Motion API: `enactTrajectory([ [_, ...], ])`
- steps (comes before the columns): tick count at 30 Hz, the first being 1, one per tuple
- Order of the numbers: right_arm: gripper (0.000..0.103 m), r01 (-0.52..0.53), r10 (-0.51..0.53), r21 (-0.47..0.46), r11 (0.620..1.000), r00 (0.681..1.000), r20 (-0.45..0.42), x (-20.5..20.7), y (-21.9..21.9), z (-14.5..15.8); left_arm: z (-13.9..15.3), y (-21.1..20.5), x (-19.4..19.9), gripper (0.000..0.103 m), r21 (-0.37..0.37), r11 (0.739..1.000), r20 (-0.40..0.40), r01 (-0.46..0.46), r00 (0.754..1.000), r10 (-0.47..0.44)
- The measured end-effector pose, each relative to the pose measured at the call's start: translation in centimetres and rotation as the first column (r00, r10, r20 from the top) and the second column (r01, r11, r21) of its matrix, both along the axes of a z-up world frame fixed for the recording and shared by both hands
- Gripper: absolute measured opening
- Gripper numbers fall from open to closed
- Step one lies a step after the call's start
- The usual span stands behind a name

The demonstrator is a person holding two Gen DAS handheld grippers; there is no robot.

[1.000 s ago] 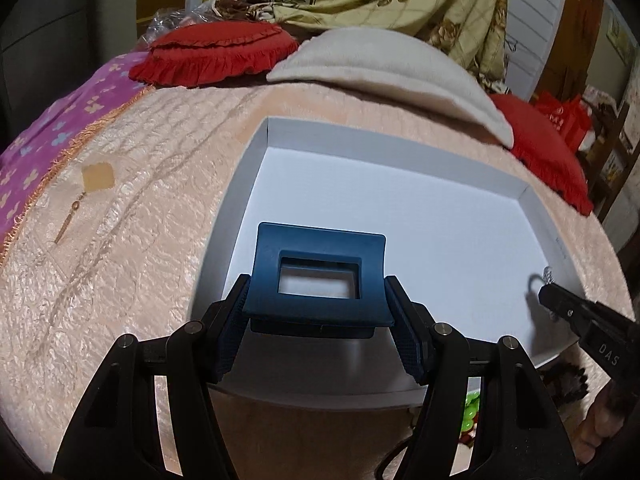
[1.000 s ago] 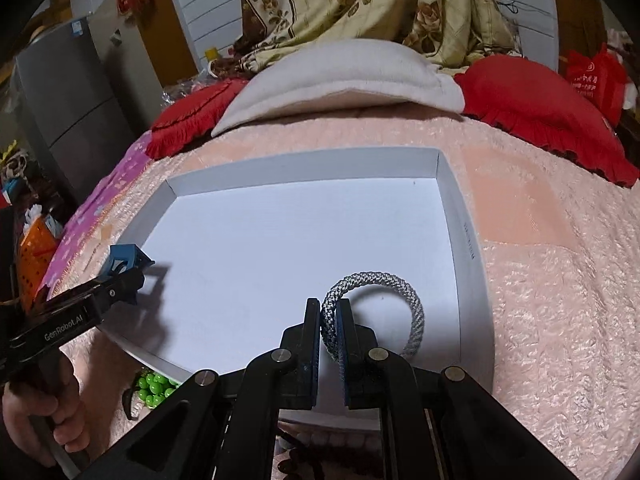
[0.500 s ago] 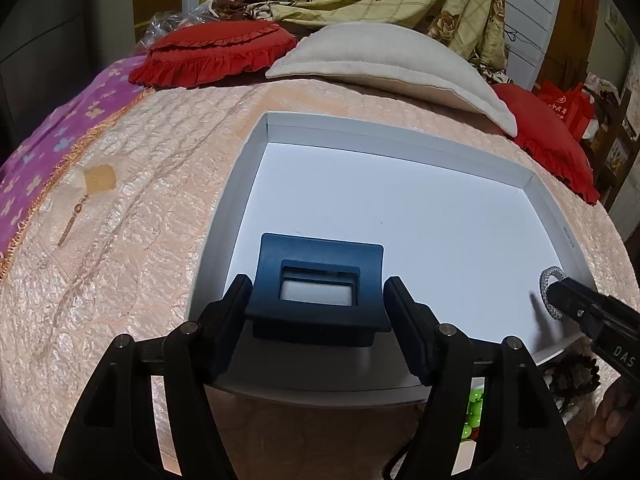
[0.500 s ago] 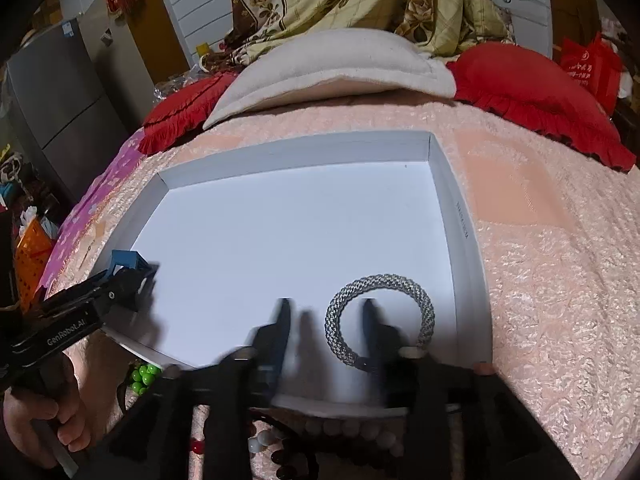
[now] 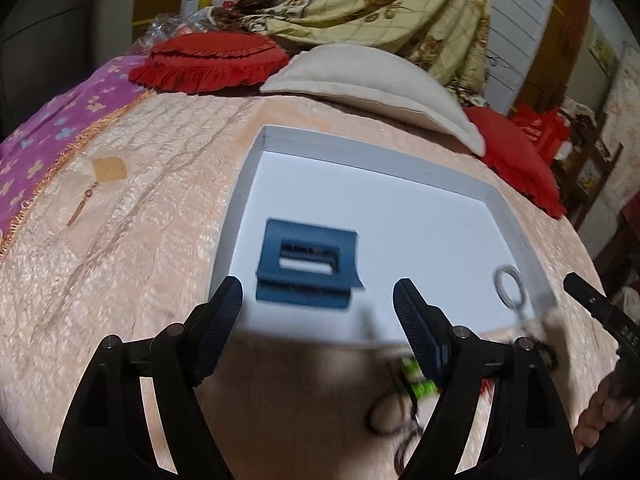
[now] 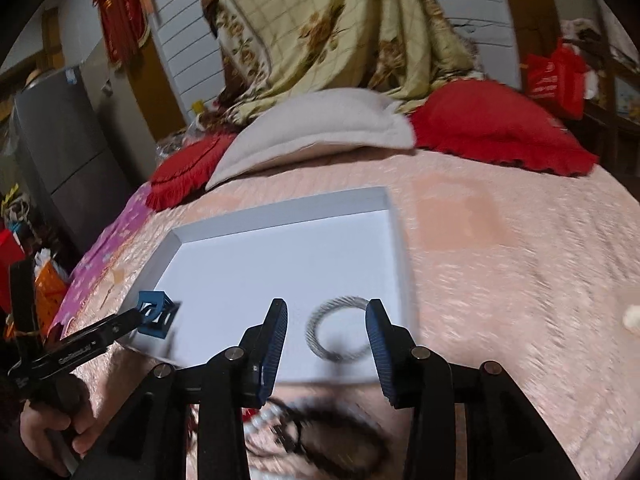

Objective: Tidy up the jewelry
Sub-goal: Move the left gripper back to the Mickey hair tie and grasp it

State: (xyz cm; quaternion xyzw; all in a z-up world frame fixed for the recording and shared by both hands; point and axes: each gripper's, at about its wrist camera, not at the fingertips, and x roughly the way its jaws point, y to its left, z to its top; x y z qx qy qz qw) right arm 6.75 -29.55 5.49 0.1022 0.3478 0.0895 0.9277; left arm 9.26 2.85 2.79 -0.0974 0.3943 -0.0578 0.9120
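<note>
A white shallow tray (image 5: 360,154) lies on the peach quilt. A blue hair claw clip (image 5: 308,270) rests inside its near left corner. My left gripper (image 5: 318,312) stands just behind it, jaws opening and both pads clear of the clip. A silver rope bracelet (image 5: 508,282) lies flat in the near right corner. In the right wrist view my right gripper (image 6: 326,314) is open, drawn back from the bracelet (image 6: 345,301), which shows between its fingertips but untouched. The clip (image 6: 156,318) and the left gripper's finger (image 6: 100,340) show at the left there.
A heap of bead strings, green (image 5: 420,386) and dark (image 6: 320,432), lies on the quilt before the tray's near edge. A gold earring on a card (image 5: 108,168) sits far left. Red cushions (image 5: 208,62) and a white pillow (image 5: 360,80) lie behind the tray.
The left gripper let go of the blue clip, which now lies in the tray, and drew back. The right gripper opened off the bracelet and pulled back and up.
</note>
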Motion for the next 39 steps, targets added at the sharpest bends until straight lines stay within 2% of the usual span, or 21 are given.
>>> enactTrajectory([
  [2,0.039,0.034,-0.034,-0.011,0.999,0.999,-0.013,-1.7,-0.9,-0.2,0.3,-0.4,-1.4,0.078,0.007,0.999,0.01,0.032,0.999,-0.032],
  [6,0.039,0.077,-0.079,-0.031,0.997,0.994,-0.072,-4.9,-1.9,-1.5,-0.2,-2.9,-4.6,0.078,0.012,0.988,-0.02,0.153,0.988,-0.153],
  [9,0.039,0.079,-0.082,-0.044,0.996,0.994,-0.072,-6.9,-1.9,-1.9,-0.6,-5.7,-7.0,0.078,0.075,0.966,-0.007,0.248,0.969,-0.248],
  [11,0.04,0.075,-0.078,-0.045,0.996,0.995,-0.066,-7.9,-1.8,-2.0,-0.8,-7.5,-7.9,0.078,0.089,0.942,0.011,0.323,0.946,-0.325],
  [13,0.04,0.075,-0.078,-0.047,0.996,0.995,-0.063,-8.3,-1.9,-2.2,-0.8,-8.4,-8.0,0.078,0.097,0.93,0.018,0.355,0.933,-0.358],
  [18,0.04,0.078,-0.079,-0.025,0.997,0.994,-0.071,-8.0,-2.2,-2.3,-1.8,-8.1,-6.3,0.059,0.022,0.933,-0.029,0.359,0.933,-0.358],
  [24,0.041,0.054,-0.055,-0.015,0.998,0.996,-0.065,-8.0,-1.6,-1.9,-2.3,-7.8,-5.2,0.058,-0.045,0.94,-0.044,0.339,0.939,-0.341],
  [29,0.041,0.068,-0.068,-0.004,0.998,0.996,-0.061,-8.1,-2.3,-1.7,-2.8,-7.5,-4.6,0.058,-0.041,0.949,-0.069,0.314,0.946,-0.316],
  [32,0.041,0.081,-0.08,0.0,0.997,0.995,-0.064,-8.2,-2.8,-1.7,-2.3,-7.1,-5.2,0.058,-0.018,0.953,-0.05,0.303,0.952,-0.303],
  [36,0.041,0.076,-0.076,0.003,0.997,0.995,-0.068,-8.2,-2.7,-1.7,-0.9,-6.4,-6.8,0.061,0.054,0.962,0.02,0.268,0.963,-0.269],
  [38,0.041,0.07,-0.07,-0.002,0.998,0.995,-0.072,-8.1,-2.5,-1.8,-0.9,-6.5,-6.7,0.061,0.02,0.955,0.027,0.297,0.954,-0.297],
  [39,0.041,0.067,-0.067,-0.004,0.998,0.995,-0.073,-8.1,-2.3,-1.9,-1.0,-7.0,-6.6,0.061,-0.006,0.942,0.019,0.337,0.941,-0.337],
])
